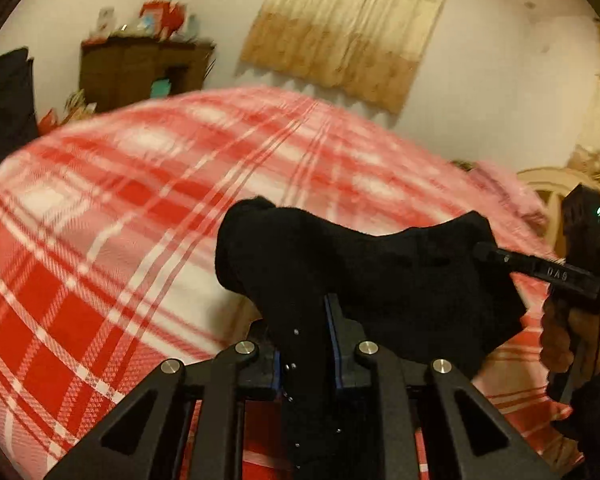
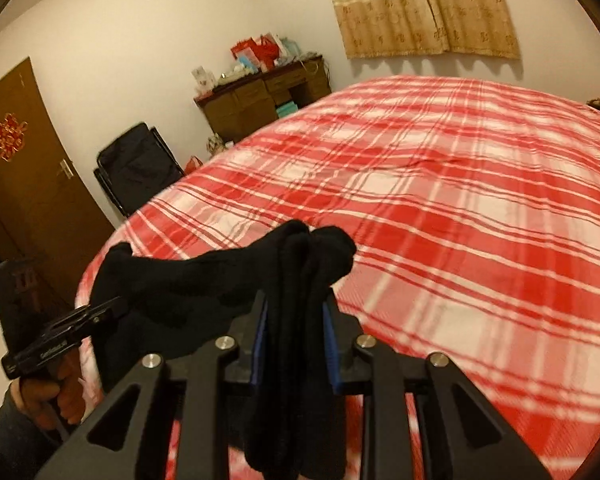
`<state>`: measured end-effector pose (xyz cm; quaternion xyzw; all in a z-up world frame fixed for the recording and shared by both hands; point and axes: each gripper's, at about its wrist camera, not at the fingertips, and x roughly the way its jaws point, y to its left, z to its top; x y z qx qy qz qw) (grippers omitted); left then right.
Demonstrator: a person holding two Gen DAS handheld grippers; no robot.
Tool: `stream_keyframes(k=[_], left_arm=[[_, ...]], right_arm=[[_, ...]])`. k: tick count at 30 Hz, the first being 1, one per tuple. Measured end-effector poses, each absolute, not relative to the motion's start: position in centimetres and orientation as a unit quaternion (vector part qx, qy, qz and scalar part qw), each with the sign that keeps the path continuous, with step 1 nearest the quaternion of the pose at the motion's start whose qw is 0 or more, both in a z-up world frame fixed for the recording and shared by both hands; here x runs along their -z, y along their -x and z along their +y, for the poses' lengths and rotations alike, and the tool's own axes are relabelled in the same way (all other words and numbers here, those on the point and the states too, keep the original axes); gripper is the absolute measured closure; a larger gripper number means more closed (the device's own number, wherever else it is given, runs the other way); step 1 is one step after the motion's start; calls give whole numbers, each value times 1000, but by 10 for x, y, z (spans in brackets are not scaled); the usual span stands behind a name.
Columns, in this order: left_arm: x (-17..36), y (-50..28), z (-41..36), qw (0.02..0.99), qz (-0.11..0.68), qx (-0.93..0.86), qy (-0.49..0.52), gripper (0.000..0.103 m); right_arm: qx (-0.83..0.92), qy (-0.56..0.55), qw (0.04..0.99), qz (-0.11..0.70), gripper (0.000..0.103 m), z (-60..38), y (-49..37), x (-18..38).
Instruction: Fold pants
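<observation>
Pants, black, bunched, stretched between both, left hand-held gripper pinching one end, right hand-held gripper the other, above bed

pants: black cloth, matt, soft knit look, thick bunched folds
bedspread: red-white plaid woven cloth, matt, light creases
left gripper: matt black hard arms, plastic or coated metal, can't tell; bright polished metal pivot pins; blue pad strips, rubbery
right gripper: same matt black finish, shiny metal pins, blue pads
curtain: beige cloth, pleated, faint woven pattern, slight sheen
desk: dark brown wood, semi-gloss
door: brown wood, smooth; metal handle, shiny
chair: black cloth, matt
wall: painted, smooth, matt
</observation>
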<state>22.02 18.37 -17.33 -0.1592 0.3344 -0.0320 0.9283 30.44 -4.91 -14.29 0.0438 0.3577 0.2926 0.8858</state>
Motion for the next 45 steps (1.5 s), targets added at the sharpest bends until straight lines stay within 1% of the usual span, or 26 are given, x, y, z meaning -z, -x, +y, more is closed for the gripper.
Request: stream_keyframes(k=[1, 2, 4, 5, 7, 8, 10, 13, 15, 17, 19, 24, 30, 35, 39, 41, 42, 43, 45], left_arm=[[178, -221, 183, 928, 335, 25, 160, 70], [180, -220, 183, 930, 331, 14, 158, 53], [184, -216, 181, 937, 318, -21, 143, 35], [187, -216, 180, 938, 317, -23, 142, 34], [190, -215, 181, 939, 312, -22, 144, 34], [190, -215, 182, 939, 312, -23, 143, 34], [189, -215, 182, 939, 312, -29, 138, 33], [189, -216, 179, 940, 314, -43, 124, 30], [189, -214, 180, 939, 316, -44, 129, 30], [188, -212, 181, 939, 316, -44, 131, 30], [188, -209, 181, 939, 317, -44, 127, 30], [189, -208, 181, 939, 316, -47, 127, 29], [189, -206, 182, 939, 315, -47, 128, 27], [188, -199, 183, 938, 317, -57, 124, 21], [188, -193, 185, 936, 321, -61, 129, 21], [188, -194, 184, 936, 323, -65, 126, 20], [189, -195, 183, 936, 323, -66, 125, 18], [190, -196, 184, 935, 324, -69, 125, 17], [189, -195, 185, 934, 326, -70, 128, 16]], right_arm=[[-288, -39, 882, 370, 76, -41, -314, 153], [-280, -37, 882, 378, 75, -39, -320, 159], [-259, -34, 881, 394, 68, -41, -329, 176], [-253, -34, 881, 399, 66, -43, -331, 181], [-241, -34, 883, 401, 54, -49, -334, 188], [-241, -41, 883, 402, 53, -54, -335, 190], [-241, -54, 880, 406, 46, -61, -336, 191], [-234, -57, 881, 408, 40, -63, -340, 192], [-230, -64, 880, 410, 37, -64, -341, 193], [-228, -70, 880, 410, 37, -67, -341, 192], [-228, -75, 881, 409, 32, -72, -341, 191], [-222, -94, 874, 422, 27, -80, -344, 198], [-207, -74, 879, 422, 24, -74, -343, 196], [-198, -75, 884, 416, 22, -80, -338, 195], [-192, -78, 886, 415, 22, -84, -334, 195], [-184, -72, 890, 411, 16, -83, -333, 194], [-168, -60, 896, 407, 10, -81, -333, 195], [-156, -50, 900, 405, 7, -77, -333, 196], [-144, -46, 900, 410, 7, -74, -335, 197]])
